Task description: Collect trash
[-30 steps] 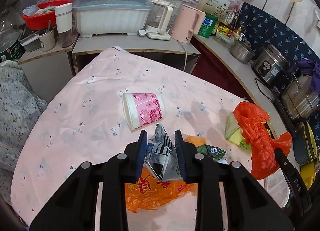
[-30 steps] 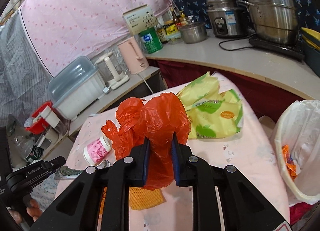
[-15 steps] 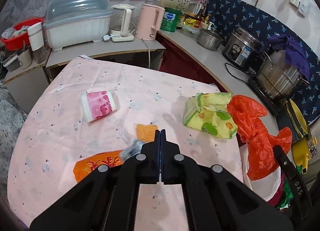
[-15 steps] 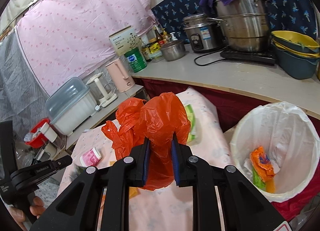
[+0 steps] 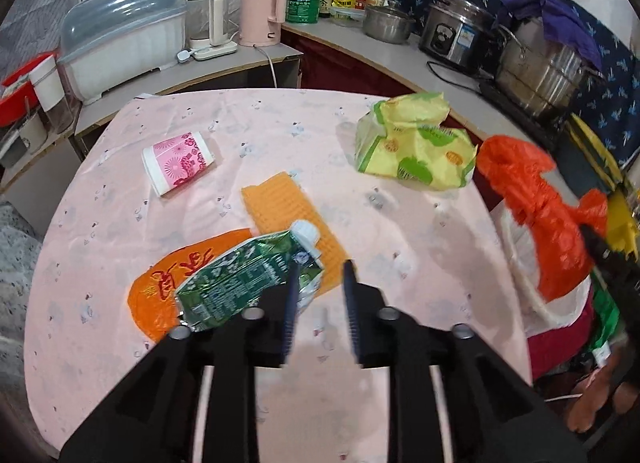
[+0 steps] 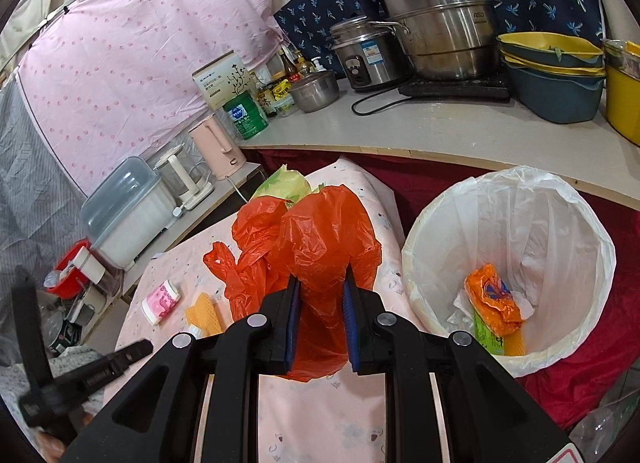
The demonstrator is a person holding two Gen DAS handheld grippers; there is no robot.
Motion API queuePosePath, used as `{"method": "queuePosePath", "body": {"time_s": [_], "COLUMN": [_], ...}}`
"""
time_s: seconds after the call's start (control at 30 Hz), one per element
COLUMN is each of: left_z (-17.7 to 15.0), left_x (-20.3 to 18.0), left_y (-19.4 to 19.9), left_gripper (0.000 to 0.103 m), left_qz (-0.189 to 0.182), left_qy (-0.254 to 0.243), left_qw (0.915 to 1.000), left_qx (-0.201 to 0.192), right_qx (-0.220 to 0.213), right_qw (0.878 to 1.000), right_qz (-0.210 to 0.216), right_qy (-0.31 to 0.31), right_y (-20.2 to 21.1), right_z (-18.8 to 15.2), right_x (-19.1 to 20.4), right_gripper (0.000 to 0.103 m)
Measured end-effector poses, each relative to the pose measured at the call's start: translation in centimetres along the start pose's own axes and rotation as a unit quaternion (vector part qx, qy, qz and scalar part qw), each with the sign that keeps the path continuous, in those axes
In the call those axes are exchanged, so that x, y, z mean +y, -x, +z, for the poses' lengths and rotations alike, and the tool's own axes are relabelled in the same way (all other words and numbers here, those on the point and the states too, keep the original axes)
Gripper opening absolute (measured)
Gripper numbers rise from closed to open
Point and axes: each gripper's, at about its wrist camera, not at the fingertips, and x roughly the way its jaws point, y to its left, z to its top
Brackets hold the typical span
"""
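My left gripper (image 5: 321,267) hovers low over the pink-clothed table (image 5: 280,119). Its jaws are opening and nothing is between them. A crumpled green carton (image 5: 244,283) lies just left of its left finger, on an orange wrapper (image 5: 156,291). An orange mesh pad (image 5: 280,207), a pink paper cup (image 5: 178,163) and a yellow-green bag (image 5: 416,147) also lie on the table. My right gripper (image 6: 320,287) is shut on an orange plastic bag (image 6: 320,239), held above the table's edge beside the white-lined bin (image 6: 416,263).
The bin holds an orange wrapper (image 6: 492,299) and some paper. A curved counter (image 6: 440,131) behind carries steel pots, a rice cooker and stacked basins. A pink kettle (image 5: 260,11) and a covered dish rack (image 5: 124,47) stand on the side shelf.
The left gripper, first around the carton, then shut, now has its jaws apart with the carton beside it. The right gripper has carried the orange bag toward the bin.
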Motion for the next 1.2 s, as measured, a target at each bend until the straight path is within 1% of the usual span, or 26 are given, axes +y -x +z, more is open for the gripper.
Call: {"method": "queuePosePath", "body": {"time_s": [0.03, 0.1, 0.13, 0.23, 0.33, 0.37, 0.43, 0.5, 0.63, 0.8, 0.93, 1.03, 1.1, 1.2], "left_z": [-0.6, -1.9, -2.5, -3.2, -3.6, -3.7, -3.9, -3.8, -2.8, -2.4, -3.5, -4.4, -4.9, -5.2], "left_x": [0.4, 1.3, 1.9, 3.5, 4.5, 4.5, 4.5, 4.3, 4.5, 4.7, 3.6, 2.4, 1.9, 1.3], "left_y": [-0.2, -1.0, -1.6, -3.0, -3.7, -3.8, -4.0, -3.8, -3.8, -5.6, -6.2, -6.7, -7.1, -7.8], "left_gripper": [0.054, 0.059, 0.065, 0.066, 0.078, 0.081, 0.081, 0.085, 0.089, 0.089, 0.089, 0.089, 0.089, 0.087], "left_qz": [0.011, 0.028, 0.038, 0.054, 0.047, 0.048, 0.050, 0.048, 0.057, 0.038, 0.021, 0.016, 0.008, 0.017], "left_qy": [-0.012, -0.041, -0.053, -0.057, -0.055, -0.059, -0.070, -0.074, -0.084, -0.095, -0.102, -0.112, -0.107, -0.103], "left_qw": [0.9999, 0.9987, 0.9979, 0.9969, 0.9974, 0.9971, 0.9962, 0.9959, 0.9941, 0.9947, 0.9945, 0.9934, 0.9937, 0.9937], "left_qx": [-0.002, -0.002, 0.001, 0.009, 0.003, -0.004, -0.011, -0.020, -0.039, -0.007, 0.008, 0.021, 0.031, 0.040], "right_qx": [0.003, 0.007, 0.009, 0.017, 0.027, 0.030, 0.035, 0.038, 0.041, 0.046, 0.051, 0.053, 0.053, 0.054], "right_qw": [1.000, 1.000, 1.000, 1.000, 1.000, 0.999, 0.999, 0.999, 0.999, 0.998, 0.998, 0.998, 0.998, 0.998], "right_qz": [0.001, 0.002, 0.004, 0.009, 0.013, 0.014, 0.015, 0.016, 0.014, 0.014, 0.015, 0.017, 0.018, 0.019], "right_qy": [-0.001, -0.002, -0.003, -0.001, 0.009, 0.013, 0.019, 0.023, 0.024, 0.027, 0.029, 0.031, 0.033, 0.032], "right_y": [-0.1, -0.3, -0.5, -1.1, -1.8, -2.0, -2.3, -2.5, -2.9, -3.4, -3.8, -3.9, -4.0, -4.0], "right_z": [-0.1, -0.4, -0.6, -1.0, -1.5, -1.6, -1.8, -2.0, -2.0, -2.1, -2.1, -2.2, -2.2, -2.2], "right_x": [-0.1, -0.1, 0.0, 0.6, 1.7, 2.0, 2.7, 3.0, 3.4, 3.7, 4.0, 4.2, 4.3, 4.2], "right_gripper": [0.018, 0.018, 0.018, 0.018, 0.018, 0.018, 0.018, 0.018, 0.018, 0.018, 0.018, 0.018, 0.018, 0.018]}}
